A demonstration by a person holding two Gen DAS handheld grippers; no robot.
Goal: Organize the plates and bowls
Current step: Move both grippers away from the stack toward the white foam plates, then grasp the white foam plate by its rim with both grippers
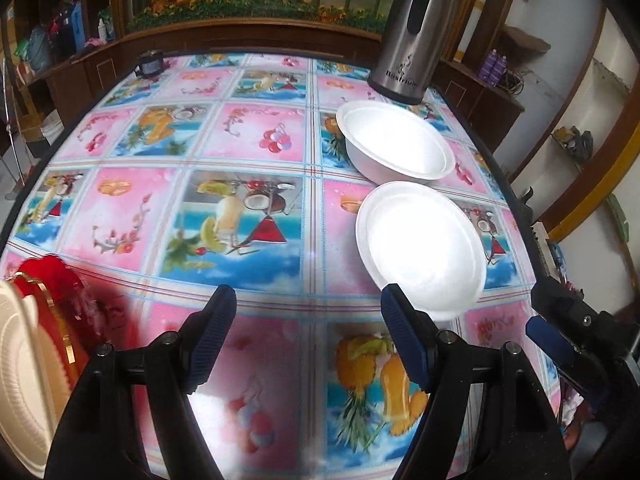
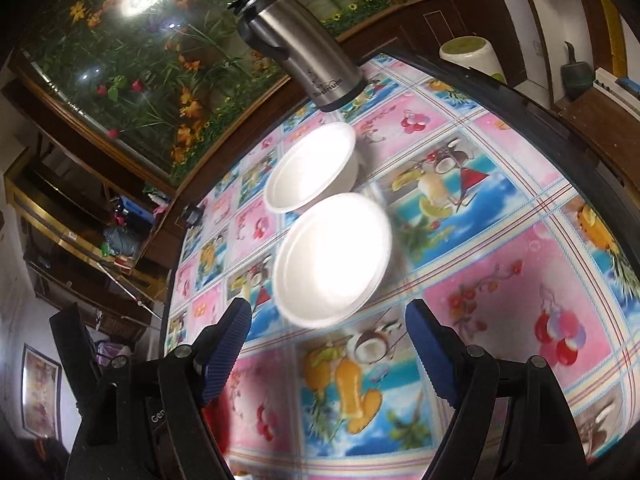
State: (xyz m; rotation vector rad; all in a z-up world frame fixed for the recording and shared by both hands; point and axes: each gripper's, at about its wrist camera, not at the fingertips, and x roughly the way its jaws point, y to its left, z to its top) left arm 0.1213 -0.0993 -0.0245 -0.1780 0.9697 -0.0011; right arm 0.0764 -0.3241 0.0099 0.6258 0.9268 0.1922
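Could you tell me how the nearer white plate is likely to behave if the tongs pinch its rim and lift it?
The white plate looks like thin foam, so it is probably very light. Its rim is thin, so a hard pinch may dent or crack it. The glossy tablecloth suggests it could slide if nudged rather than lifted.

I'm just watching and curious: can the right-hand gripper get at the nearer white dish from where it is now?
Probably yes. The right gripper has its jaws open with nothing between them, and the nearer white dish lies straight ahead on the tablecloth. Nothing stands between them; the white bowl and steel flask sit beyond it.
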